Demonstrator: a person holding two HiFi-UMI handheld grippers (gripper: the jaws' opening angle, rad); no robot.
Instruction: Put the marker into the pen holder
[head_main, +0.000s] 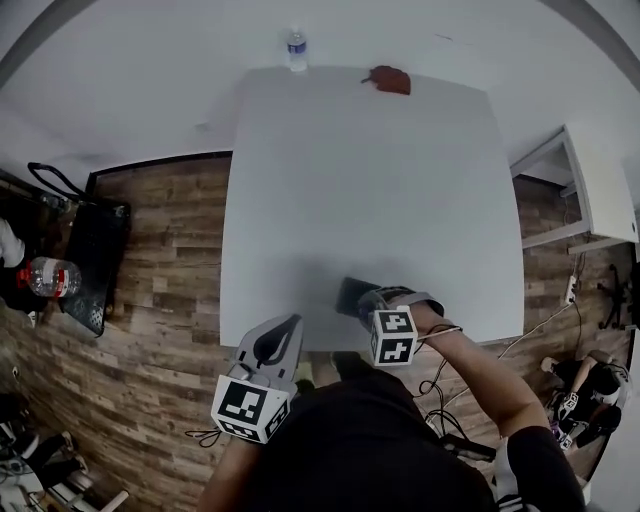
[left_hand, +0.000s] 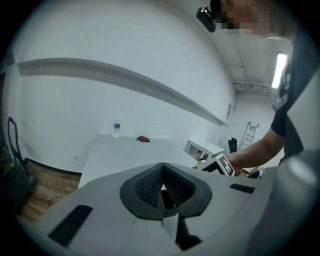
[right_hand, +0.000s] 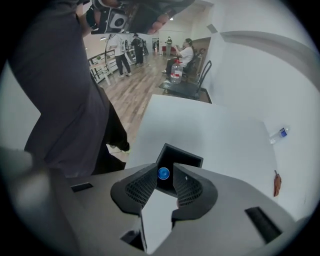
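- Closest to you, the left tool (left_hand: 161, 186) is clenched on nothing. Its ribbed black pads meet in a V inside a smooth grey shell, and it hangs off the worktop's (head_main: 350, 180) near edge.
- Your right tool (right_hand: 165, 166) hovers right over the holder (right_hand: 189, 159). Its jaws are released and stand a little apart.
- You see the marker (right_hand: 163, 173) end-on as a glossy round blue tip between the jaw tips. It sits close to one pad, with a dark sliver beside the other. Its long axis runs along the tool, down into the holder.
- That holder is a matt black square box, open at the top, near the worktop's front edge.
- Your worktop is smooth, white and square.
- At its far edge stand a clear bottle (head_main: 296, 48) and a red lump (head_main: 390, 80), well apart from the holder.
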